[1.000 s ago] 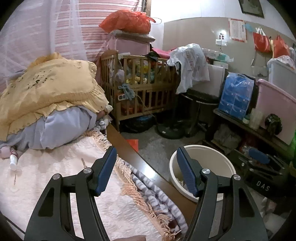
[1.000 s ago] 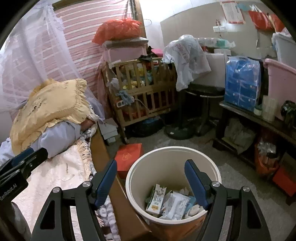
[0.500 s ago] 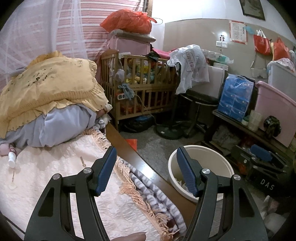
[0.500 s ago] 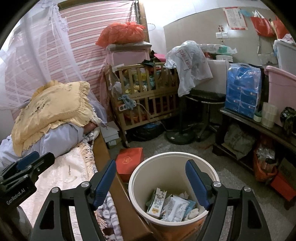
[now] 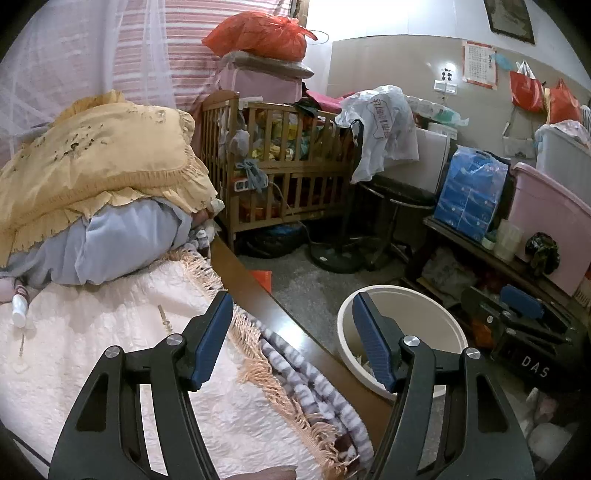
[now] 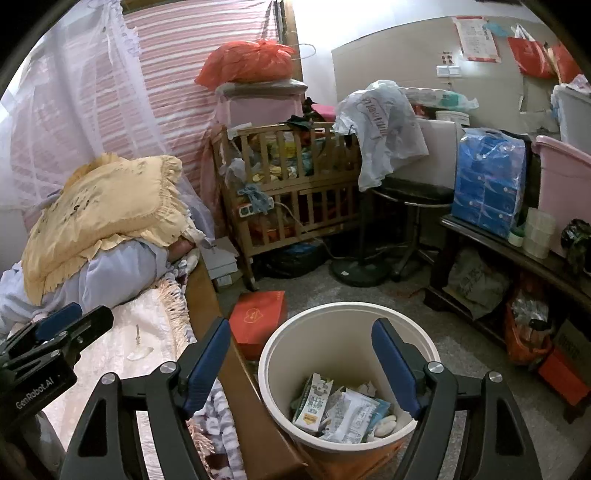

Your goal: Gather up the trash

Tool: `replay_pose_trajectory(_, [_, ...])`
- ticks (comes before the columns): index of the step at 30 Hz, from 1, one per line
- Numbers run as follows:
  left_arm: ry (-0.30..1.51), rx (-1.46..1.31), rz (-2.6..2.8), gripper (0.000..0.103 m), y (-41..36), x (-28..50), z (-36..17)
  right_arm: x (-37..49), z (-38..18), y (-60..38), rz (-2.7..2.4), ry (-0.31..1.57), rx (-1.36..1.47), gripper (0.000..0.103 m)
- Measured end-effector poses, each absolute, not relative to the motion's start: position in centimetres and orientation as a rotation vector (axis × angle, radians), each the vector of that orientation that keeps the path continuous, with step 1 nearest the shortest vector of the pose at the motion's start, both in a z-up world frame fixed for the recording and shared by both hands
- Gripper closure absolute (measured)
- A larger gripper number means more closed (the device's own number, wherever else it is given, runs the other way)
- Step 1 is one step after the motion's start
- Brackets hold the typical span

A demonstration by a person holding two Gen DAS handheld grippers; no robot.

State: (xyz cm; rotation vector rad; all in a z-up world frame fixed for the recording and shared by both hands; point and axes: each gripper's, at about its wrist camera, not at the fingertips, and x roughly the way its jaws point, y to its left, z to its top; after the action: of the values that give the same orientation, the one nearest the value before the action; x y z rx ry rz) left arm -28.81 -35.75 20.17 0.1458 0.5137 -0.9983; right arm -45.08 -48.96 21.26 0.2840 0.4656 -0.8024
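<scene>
The right gripper (image 6: 301,365) has its fingers (image 6: 207,360) spread apart, and nothing sits between them. Right below and between the fingertips stands the trash bin (image 6: 280,354), a cream round bucket on the floor beside the bed frame (image 6: 247,406). Inside it lies the trash (image 6: 340,410): a green-and-white carton, crumpled wrappers and some white bits (all well under the fingers, touching neither). Just beyond the left finger a red box (image 6: 260,321) rests on the floor against the bed frame.

The left gripper (image 5: 291,339) hangs over the bed edge, its fingers (image 5: 212,339) also apart and empty. Under its left finger lies the pale quilted bedspread (image 5: 92,350), whose fringed edge and a patterned blanket (image 5: 306,369) run between the fingers. The bin's rim (image 5: 448,325) shows behind the right finger. To the far left of the fingers a small white bottle (image 5: 18,306) lies on the bedspread.

Farther ahead of the left finger a yellow ruffled pillow (image 5: 99,170) tops a heap of light blue bedding (image 5: 122,243). Straight ahead past both sets of fingers stands a wooden crib (image 5: 280,173) full of clothes, with an orange plastic bag (image 5: 258,35) stacked high behind it. Off to the right a blue tissue pack (image 5: 471,195) and a pink tub (image 5: 546,221) sit on a dark shelf.
</scene>
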Motion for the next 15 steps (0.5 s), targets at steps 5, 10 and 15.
replay_pose_trajectory(5, [0.513, 0.148, -0.996, 0.037, -35.77, -28.78, 20.16, -45.0, 21.25, -48.88, -0.805, 0.466, 0.285, 0.026])
replay_pose_trajectory(10, [0.516, 0.148, -0.994, 0.037, -35.76, -28.75, 20.07, -44.98, 21.25, -48.85, -0.804, 0.467, 0.285, 0.025])
replay_pose_trajectory(15, [0.516, 0.147, -0.995, 0.037, -35.78, -28.76, 20.11, -44.6, 21.19, -48.99, -0.801, 0.472, 0.285, 0.024])
